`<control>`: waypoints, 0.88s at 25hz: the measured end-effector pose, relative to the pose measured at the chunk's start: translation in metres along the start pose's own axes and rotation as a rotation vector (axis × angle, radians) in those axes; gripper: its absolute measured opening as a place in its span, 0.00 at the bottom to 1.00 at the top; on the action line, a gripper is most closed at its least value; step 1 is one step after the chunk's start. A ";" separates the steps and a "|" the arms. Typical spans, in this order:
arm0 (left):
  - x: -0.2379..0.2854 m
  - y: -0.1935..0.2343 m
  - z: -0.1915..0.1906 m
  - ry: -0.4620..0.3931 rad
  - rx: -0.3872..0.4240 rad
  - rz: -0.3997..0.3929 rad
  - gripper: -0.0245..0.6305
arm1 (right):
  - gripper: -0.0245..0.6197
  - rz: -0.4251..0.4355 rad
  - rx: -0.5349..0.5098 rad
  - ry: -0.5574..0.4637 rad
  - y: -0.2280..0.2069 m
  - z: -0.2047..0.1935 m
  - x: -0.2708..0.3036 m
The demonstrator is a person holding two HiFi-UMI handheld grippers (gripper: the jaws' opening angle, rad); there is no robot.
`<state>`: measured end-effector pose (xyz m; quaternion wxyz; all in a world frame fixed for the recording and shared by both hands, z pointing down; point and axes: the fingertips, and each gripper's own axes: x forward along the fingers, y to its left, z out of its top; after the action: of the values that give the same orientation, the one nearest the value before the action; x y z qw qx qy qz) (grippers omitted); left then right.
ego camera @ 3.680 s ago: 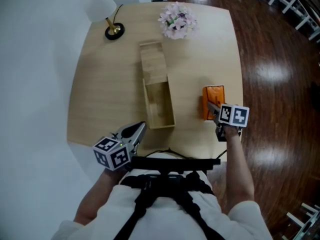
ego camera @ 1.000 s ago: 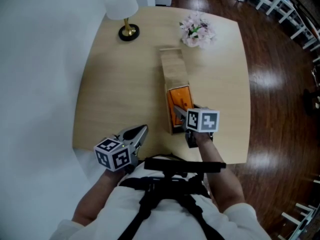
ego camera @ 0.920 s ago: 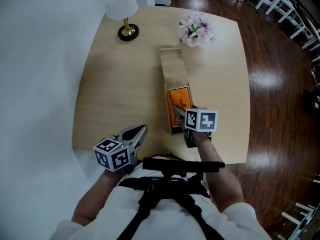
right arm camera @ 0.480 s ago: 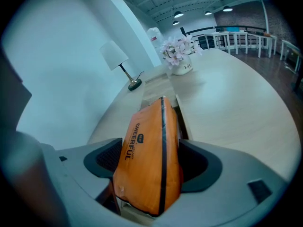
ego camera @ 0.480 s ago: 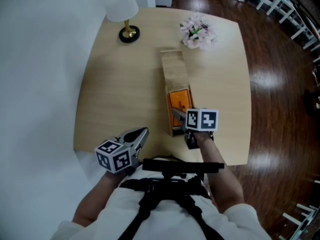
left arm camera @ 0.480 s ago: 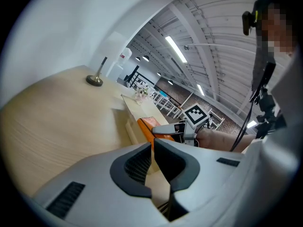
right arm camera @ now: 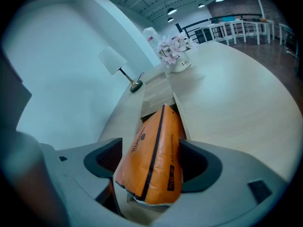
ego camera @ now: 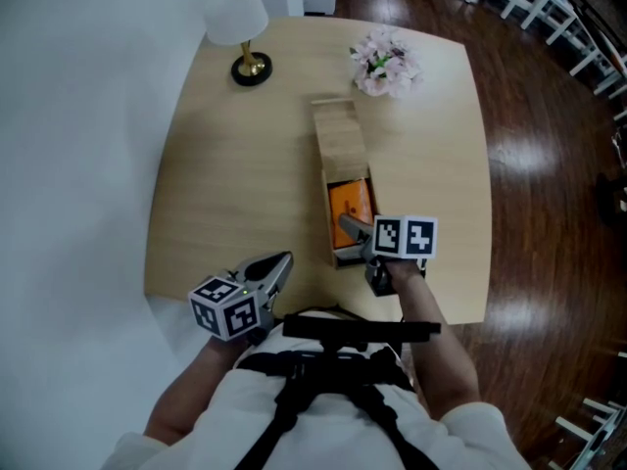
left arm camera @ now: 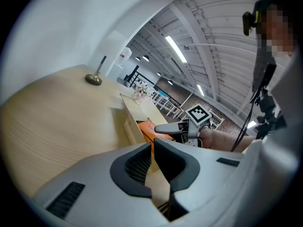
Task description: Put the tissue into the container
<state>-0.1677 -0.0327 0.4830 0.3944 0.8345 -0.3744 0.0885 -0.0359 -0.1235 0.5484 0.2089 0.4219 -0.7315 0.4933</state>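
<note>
The orange tissue pack lies in the near, open half of the long wooden container; a wooden lid covers its far half. My right gripper sits at the container's near end. In the right gripper view the tissue pack stands on edge between the spread jaws of the right gripper, with a small gap at the left pad. My left gripper hovers at the table's near left edge, its jaws together and nothing in them. In the left gripper view the left gripper points toward the container.
A lamp with a brass base stands at the far left of the round wooden table. A pot of pink flowers sits at the far edge, right behind the container. Dark wood floor lies to the right of the table.
Since the oldest frame the tissue pack has gone from the table's right side into the container. Over the last second the right gripper drew back slightly toward me; the left stayed put.
</note>
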 end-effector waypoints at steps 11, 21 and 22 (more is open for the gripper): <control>0.005 -0.010 -0.001 0.003 0.010 -0.003 0.06 | 0.59 0.007 -0.042 -0.008 0.000 -0.002 0.002; 0.005 -0.015 0.003 -0.020 0.011 0.001 0.06 | 0.59 0.021 -0.056 -0.031 -0.001 0.002 -0.010; 0.005 -0.015 0.004 -0.024 0.012 0.002 0.06 | 0.59 0.024 -0.058 -0.040 -0.001 0.002 -0.014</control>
<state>-0.1546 -0.0321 0.4731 0.3850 0.8375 -0.3793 0.0809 -0.0273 -0.1199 0.5381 0.2006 0.4164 -0.7546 0.4657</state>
